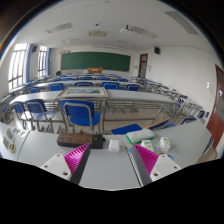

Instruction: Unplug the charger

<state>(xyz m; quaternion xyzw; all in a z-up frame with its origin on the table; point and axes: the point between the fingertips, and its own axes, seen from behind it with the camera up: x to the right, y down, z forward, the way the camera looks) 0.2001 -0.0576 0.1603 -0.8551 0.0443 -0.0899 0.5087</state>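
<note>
A small white block, probably the charger [116, 145], sits on the grey desk [110, 170] just ahead of my fingers, next to a black object [97, 141] that may be a socket strip. I cannot see a plug connection or a cable. My gripper [111, 158] is open and empty. Its left pad [76, 156] and right pad [147, 159] stand wide apart over the desk, short of the white block.
A blue item [127, 129], a white and green box [141, 135] and a white object [163, 146] lie on the desk beyond the right finger. Rows of desks with blue chairs [82, 114] fill the classroom up to a green blackboard [94, 61].
</note>
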